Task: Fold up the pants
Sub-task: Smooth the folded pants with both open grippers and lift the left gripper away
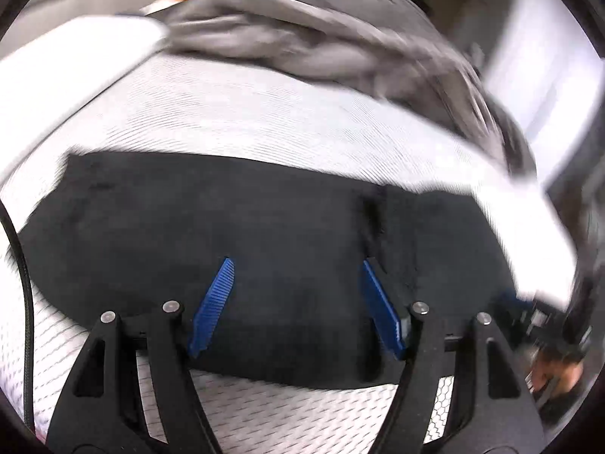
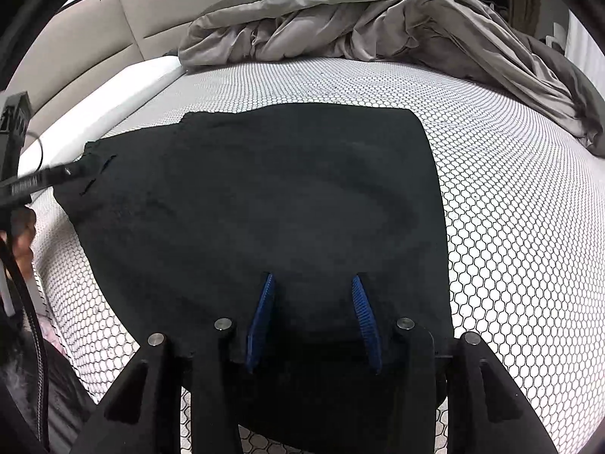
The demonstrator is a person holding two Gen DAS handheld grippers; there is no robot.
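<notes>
on the honeycomb-patterned mattress (image 2: pixel 510 208) the black pants (image 2: pixel 264 196) lie flat, partly folded. both the left gripper (image 1: pixel 297 268) and right gripper (image 2: pixel 312 283) hover with fingers apart, gripping nothing. next likely calls for pinching an edge to fold again.

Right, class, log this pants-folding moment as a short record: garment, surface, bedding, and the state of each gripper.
garment: black pants, lying flat in a folded block
surface: mattress with white honeycomb-pattern cover, under the pants
bedding: grey duvet, bunched at the far side, apart from the pants
headboard: beige padded headboard, far left
left gripper: jaws open, over the pants, nothing held; view motion-blurred
right gripper: jaws open, over the near edge of the pants, nothing held
</notes>
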